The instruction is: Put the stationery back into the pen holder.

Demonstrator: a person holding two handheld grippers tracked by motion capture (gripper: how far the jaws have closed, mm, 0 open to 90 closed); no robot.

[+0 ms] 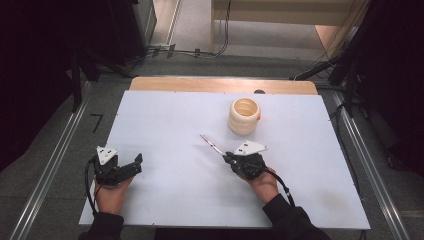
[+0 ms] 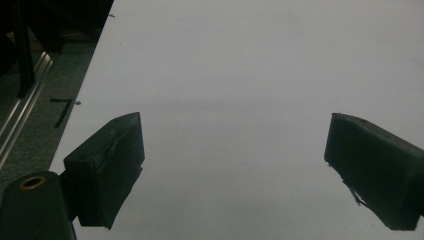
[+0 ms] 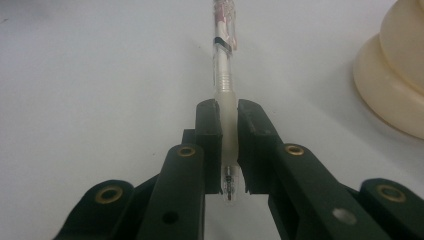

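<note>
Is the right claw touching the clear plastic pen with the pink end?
Touching. In the right gripper view the right claw has both black jaws pressed against the clear plastic pen, with no gap on either side.

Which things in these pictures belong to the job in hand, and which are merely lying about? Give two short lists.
In the job:
- pen, clamped between the right tongs
- cream ribbed cup, standing open just beyond the pen's far end; probably its holder

Lying about:
- left tongs, open and holding nothing, over the white tabletop
- cables on the floor beyond the table
</note>
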